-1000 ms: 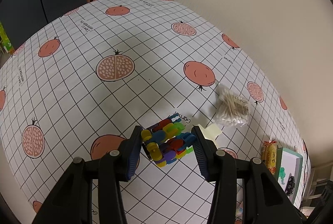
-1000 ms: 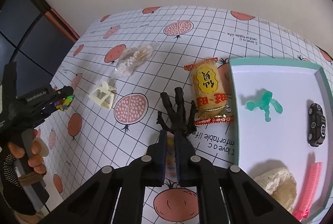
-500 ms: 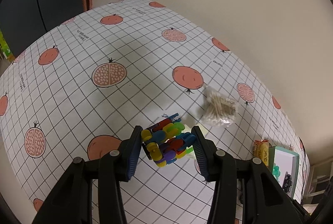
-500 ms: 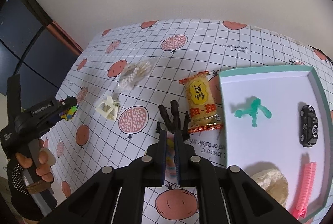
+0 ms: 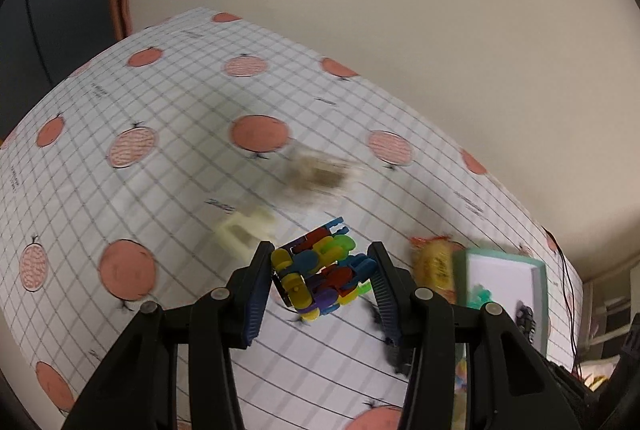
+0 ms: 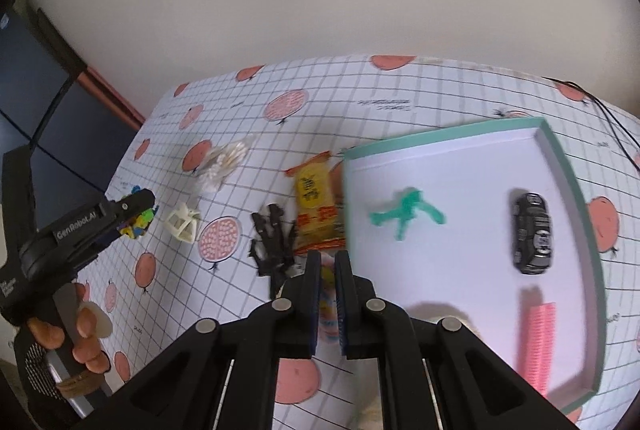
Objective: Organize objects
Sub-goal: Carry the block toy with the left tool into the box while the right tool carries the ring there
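My left gripper (image 5: 320, 258) is shut on a multicoloured block toy (image 5: 316, 274) and holds it above the pomegranate-print tablecloth (image 5: 160, 110). From the right wrist view, the left gripper (image 6: 136, 210) hangs at the far left in a person's hand (image 6: 86, 334). My right gripper (image 6: 328, 258) is shut on a thin colourful packet (image 6: 328, 294), just left of the teal-rimmed white tray (image 6: 560, 158). The tray holds a green figure (image 6: 406, 212), a black toy car (image 6: 534, 234), a pink comb (image 6: 536, 342) and a beige lump (image 6: 440, 314).
On the cloth lie a yellow snack pack (image 6: 316, 206) against the tray's left wall, a black hand-shaped toy (image 6: 274, 238), a white open-frame piece (image 6: 184, 222) and a bag of cotton swabs (image 6: 224, 162). A wall runs behind the table. A dark cable (image 6: 616, 126) crosses the far right corner.
My left gripper has swung right with the block toy, past the white frame piece, bringing the snack pack and tray into its view. The right gripper shifted slightly, staying shut.
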Available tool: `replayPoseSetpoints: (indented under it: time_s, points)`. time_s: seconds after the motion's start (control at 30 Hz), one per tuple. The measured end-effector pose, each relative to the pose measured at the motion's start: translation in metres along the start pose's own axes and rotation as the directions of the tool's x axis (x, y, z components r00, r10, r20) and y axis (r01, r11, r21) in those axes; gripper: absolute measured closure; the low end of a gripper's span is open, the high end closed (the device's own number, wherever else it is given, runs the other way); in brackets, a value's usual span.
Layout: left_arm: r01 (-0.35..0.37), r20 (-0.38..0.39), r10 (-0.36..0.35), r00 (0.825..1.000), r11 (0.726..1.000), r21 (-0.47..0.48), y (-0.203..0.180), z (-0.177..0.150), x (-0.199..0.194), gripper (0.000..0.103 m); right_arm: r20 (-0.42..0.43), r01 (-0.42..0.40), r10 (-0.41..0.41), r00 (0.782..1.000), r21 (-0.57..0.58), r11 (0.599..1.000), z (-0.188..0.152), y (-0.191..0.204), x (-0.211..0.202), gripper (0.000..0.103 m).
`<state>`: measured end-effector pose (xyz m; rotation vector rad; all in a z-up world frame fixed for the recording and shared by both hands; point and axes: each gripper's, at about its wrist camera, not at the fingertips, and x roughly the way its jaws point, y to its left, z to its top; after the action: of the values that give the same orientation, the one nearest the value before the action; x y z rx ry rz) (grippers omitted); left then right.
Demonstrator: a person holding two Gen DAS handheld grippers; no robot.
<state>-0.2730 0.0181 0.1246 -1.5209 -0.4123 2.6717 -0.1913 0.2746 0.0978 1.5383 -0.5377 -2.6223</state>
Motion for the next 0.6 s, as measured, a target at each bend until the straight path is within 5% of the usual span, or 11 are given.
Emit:
replayPoseSetpoints:
  time_s: [0.6]
  points:
    - [0.127,-0.067,-0.115,0.991,0.968,0.216,-0.135,-0.060,0.003,0.054,0.094,0.065,-0.084,0.992,0.189,0.980,-0.002,-0.110,-0.062,0.096]
